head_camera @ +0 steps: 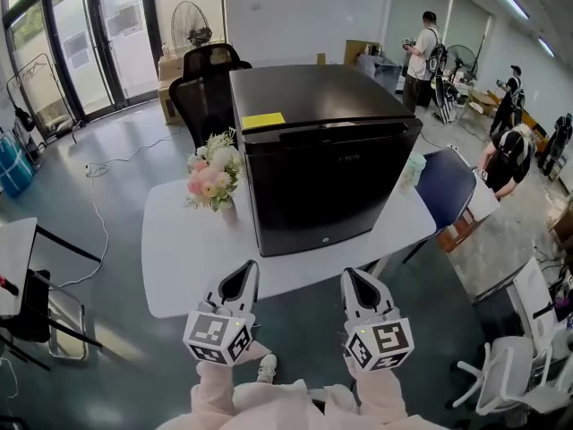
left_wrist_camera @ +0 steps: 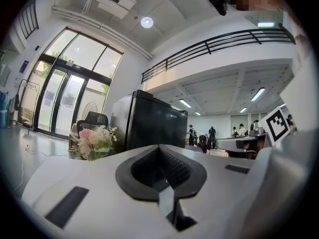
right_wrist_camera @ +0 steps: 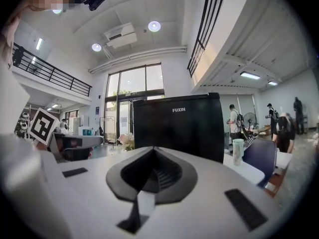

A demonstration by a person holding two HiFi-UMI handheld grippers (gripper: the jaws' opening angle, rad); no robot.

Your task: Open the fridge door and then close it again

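The black, boxy compact fridge (head_camera: pixel 322 164) stands on the white, round-cornered table (head_camera: pixel 179 258), its glossy door shut and facing the person. Along the door's top edge runs a long recessed grip (head_camera: pixel 345 135). That lip looks the place to hook, at the end away from the hinge, though I cannot tell which end that is. I judge the door rigid, held at first by its seal and then swinging lightly. The smooth front offers no purchase, and so small a cabinet might slide under a sharp pull. A yellow rectangular sticker (head_camera: pixel 263 120) lies on the fridge's top. Just left of the fridge stands a pink-and-white flower bouquet (head_camera: pixel 213 176). In front of the fridge, off the table's near edge, the left gripper (head_camera: pixel 242 276) and right gripper (head_camera: pixel 356 278) hover clear of it, each with jaws pressed together on nothing.
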